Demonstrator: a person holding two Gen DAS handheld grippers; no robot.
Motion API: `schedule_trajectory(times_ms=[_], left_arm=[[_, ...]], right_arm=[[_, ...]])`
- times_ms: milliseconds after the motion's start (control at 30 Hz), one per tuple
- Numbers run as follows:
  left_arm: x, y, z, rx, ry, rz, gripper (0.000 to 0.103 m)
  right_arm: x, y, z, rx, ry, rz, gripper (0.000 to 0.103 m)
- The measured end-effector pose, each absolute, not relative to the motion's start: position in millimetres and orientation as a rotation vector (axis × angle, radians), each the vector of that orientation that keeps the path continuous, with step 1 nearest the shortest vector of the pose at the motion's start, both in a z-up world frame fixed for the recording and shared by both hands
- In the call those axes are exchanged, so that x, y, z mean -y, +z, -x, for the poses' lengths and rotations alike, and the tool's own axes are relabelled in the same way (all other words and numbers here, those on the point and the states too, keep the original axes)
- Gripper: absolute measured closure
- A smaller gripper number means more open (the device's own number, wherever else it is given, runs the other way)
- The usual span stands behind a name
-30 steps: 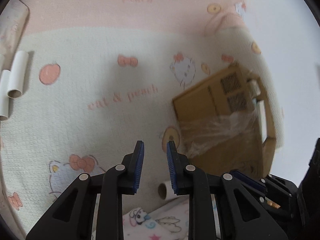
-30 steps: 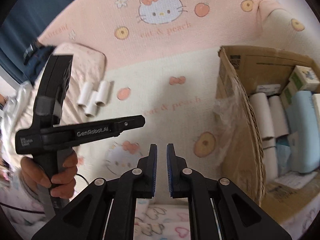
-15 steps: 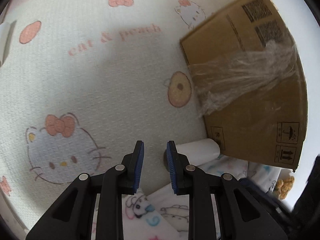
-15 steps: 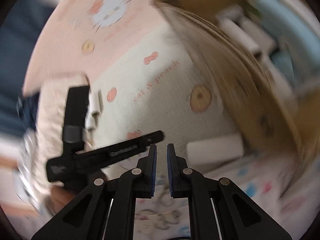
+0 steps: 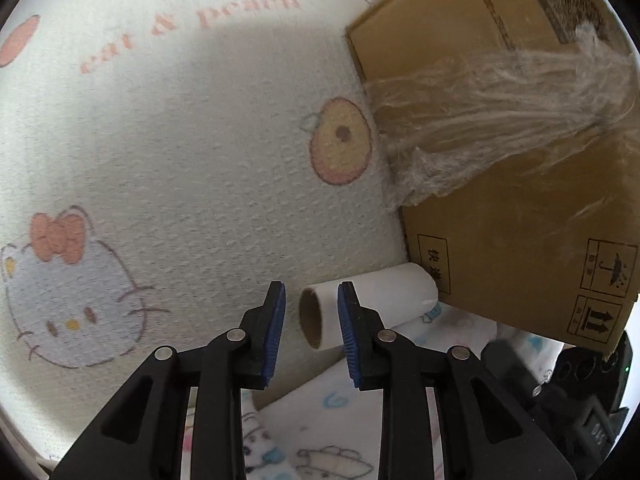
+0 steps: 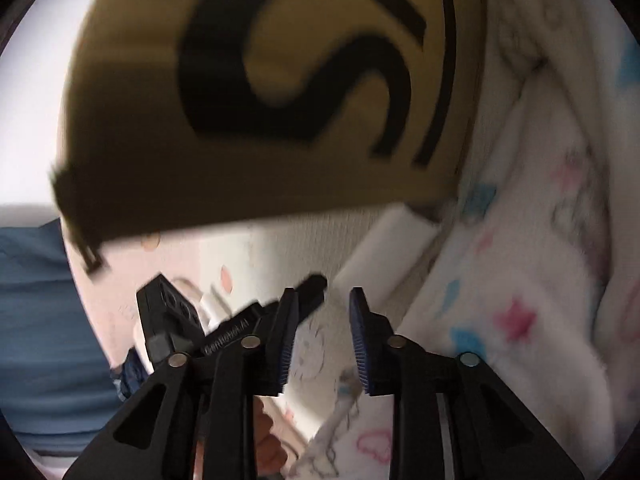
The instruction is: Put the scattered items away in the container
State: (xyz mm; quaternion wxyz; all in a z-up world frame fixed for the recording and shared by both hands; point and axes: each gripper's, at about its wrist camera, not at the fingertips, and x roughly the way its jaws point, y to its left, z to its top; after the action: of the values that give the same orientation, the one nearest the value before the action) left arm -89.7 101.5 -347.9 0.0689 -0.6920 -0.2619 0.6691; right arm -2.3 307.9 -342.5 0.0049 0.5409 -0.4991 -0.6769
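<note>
A white paper roll (image 5: 384, 296) with a brown core lies on the cat-print mat (image 5: 180, 168), one end against the cardboard box (image 5: 508, 224). My left gripper (image 5: 311, 330) points down at the roll's open end. Its jaws are opening, the end shows between the blue pads, and neither pad presses on it. In the blurred right wrist view the same roll (image 6: 384, 248) lies under the box's printed wall (image 6: 132, 128). My right gripper (image 6: 324, 332) hangs just short of the roll, its jaws opening with nothing between them.
Crumpled clear plastic film (image 5: 492, 108) clings to the box's side. A pastel-printed blanket (image 6: 516, 304) lies beside the roll and under both grippers. The left gripper's black housing (image 6: 168, 312) shows at the lower left of the right wrist view, next to blue cloth (image 6: 36, 320).
The left gripper dropped toward the roll and its jaws widened a little. The right gripper rolled over and sank beside the box, and its jaws went from shut to apart.
</note>
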Motion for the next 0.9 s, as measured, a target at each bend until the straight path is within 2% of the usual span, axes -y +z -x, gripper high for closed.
schedule_trajectory(times_ms=[367,500,567,667,733,900], left_arm=[[-107,-365,91,0.936,1.911,2.100,0.073],[-108,-358,88,0.905,1.943,2.074,0.086],[-107,-352,86,0.875,1.981,2.059,0.103],[-104,-346,81,0.807,2.029,2.055,0.103],[-100,-349,78,0.838,2.001,2.055,0.103],[-90,-358,72,0.921,1.939,2.048,0.103]], right_arm=[[-293,-339,23,1.352,-2.285,-1.844,0.066],[-283,-337,23,1.345,-2.321,-1.897,0.062],[-276,-335,22,1.376,-2.322,-1.927,0.059],[-263,-331,22,1.419,-2.321,-1.950,0.055],[-252,-329,25,1.376,-2.322,-1.957,0.052],[-235,-329,28,1.329,-2.349,-2.044,0.051]])
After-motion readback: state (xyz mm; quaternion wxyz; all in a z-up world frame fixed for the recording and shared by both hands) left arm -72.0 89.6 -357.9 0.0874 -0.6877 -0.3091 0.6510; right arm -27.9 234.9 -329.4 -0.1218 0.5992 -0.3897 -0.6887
